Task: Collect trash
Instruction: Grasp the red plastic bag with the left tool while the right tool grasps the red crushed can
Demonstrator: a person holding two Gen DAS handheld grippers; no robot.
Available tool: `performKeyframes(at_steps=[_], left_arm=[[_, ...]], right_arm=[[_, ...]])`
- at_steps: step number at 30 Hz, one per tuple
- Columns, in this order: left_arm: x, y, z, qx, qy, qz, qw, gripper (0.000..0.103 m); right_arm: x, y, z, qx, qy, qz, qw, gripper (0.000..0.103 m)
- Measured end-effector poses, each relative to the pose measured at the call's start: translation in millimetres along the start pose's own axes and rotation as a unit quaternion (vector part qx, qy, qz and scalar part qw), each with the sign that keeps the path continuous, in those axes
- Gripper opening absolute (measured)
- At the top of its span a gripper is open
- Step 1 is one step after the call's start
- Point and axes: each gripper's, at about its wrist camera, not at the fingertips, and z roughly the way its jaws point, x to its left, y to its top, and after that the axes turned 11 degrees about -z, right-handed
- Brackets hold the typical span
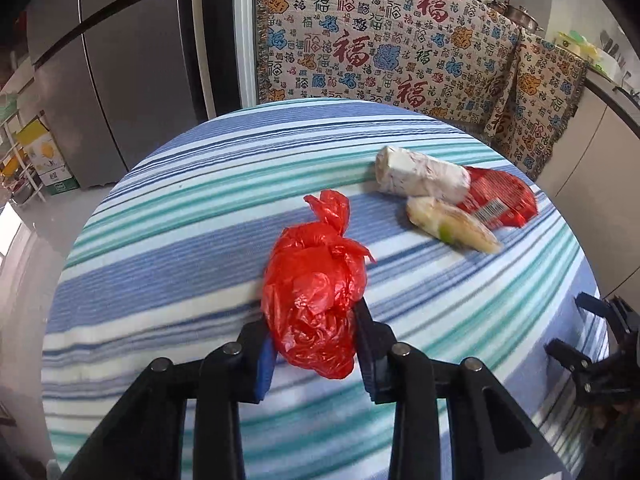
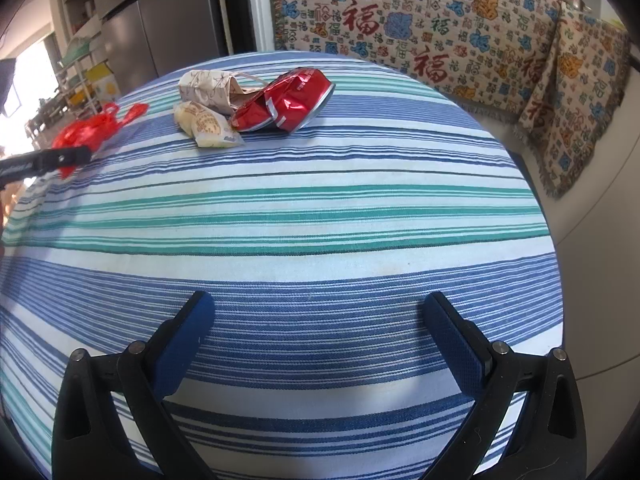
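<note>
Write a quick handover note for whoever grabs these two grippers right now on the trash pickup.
Left gripper: shut on the red plastic bag, at the striped tablecloth.
Right gripper: open, holding nothing, over bare cloth near the table's front.
Still on the table, clustered at the far side and touching: patterned paper bag, crumpled red foil wrapper, yellowish snack packet.
Done: red bag gripped only.
Left: carry the bag off, then collect the other three. No bin shows in either view.

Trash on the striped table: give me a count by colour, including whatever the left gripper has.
Red: 2 – red plastic bag in the left gripper, red foil wrapper
White/cream: 2 – patterned paper bag, pastry wrapper
Total: 4
</note>
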Motion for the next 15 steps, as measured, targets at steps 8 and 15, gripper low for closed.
performKeyframes(at_steps=[8, 15], left_arm=[[-24, -46, -9, -0.022, 0.013, 0.005, 0.9997, 0.070], [-21, -56, 7, -0.016, 0.036, -0.001, 0.9992, 0.084]], right_arm=[[0, 0, 0, 0.000, 0.000, 0.000, 1.000, 0.103], [0, 0, 0, 0.000, 0.001, 0.000, 1.000, 0.103]])
